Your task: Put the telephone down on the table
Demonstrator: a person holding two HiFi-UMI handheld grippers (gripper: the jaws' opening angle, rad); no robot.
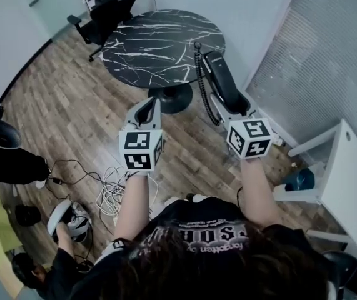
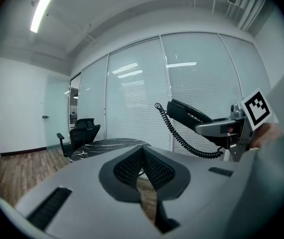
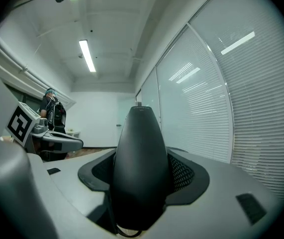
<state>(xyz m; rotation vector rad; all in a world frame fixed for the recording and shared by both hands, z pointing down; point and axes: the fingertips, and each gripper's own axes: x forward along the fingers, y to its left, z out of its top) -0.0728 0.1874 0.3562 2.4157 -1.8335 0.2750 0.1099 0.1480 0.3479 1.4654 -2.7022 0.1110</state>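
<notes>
A black telephone handset (image 1: 223, 79) with a coiled cord (image 1: 204, 89) sticks out of my right gripper (image 1: 231, 97), which is shut on it; in the right gripper view the handset (image 3: 139, 163) fills the jaws. It hangs in the air near the right edge of the round black marble table (image 1: 159, 45). My left gripper (image 1: 147, 110) is shut with nothing in it, held short of the table's near edge. From the left gripper view the handset (image 2: 187, 114) and its cord (image 2: 181, 138) show at the right, above the table (image 2: 109, 144).
A black office chair (image 1: 106, 11) stands behind the table. Cables (image 1: 106, 189) lie on the wood floor at the left. A white shelf unit (image 1: 337, 180) stands at the right by the glass wall with blinds (image 1: 328, 55). A person (image 3: 52, 111) stands far off.
</notes>
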